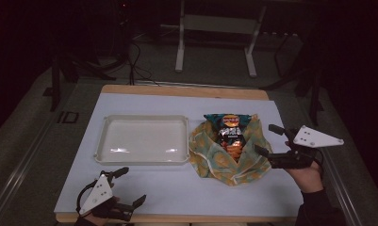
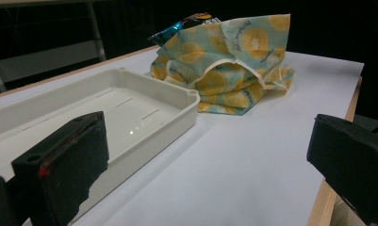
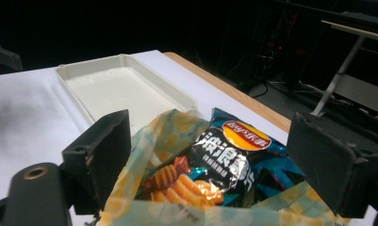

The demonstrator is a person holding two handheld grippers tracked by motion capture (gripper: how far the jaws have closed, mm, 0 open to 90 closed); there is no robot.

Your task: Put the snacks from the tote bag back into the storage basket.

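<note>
Left gripper [image 1: 126,187] is sitting at the bench's near-left corner, jaws spread wide, gripping nothing, hovering just above the white bench [image 1: 177,188] surface. In the left gripper view its two black jaws are framing the tray and the bag beyond.

White tray [image 1: 142,120] is lying flat on the left-centre of the bench, nothing in it, long side running along the bench's width.

Just beside the tray's right edge, the yellow-and-teal cloth bag [image 1: 210,160] is slumping open on the right half of the bench. Chip packet [image 1: 230,129] is lying inside it, top end poking out toward the far edge, lower part tucked under the folded cloth.

Right gripper [image 1: 267,140] is hanging at the bag's right side near the bench's right edge, jaws spread apart and pinching nothing. One jaw is sitting right at the cloth's edge; can't tell if it's touching. In the right gripper view the jaws are straddling the packet [image 3: 224,160] and the bag's open mouth.
</note>
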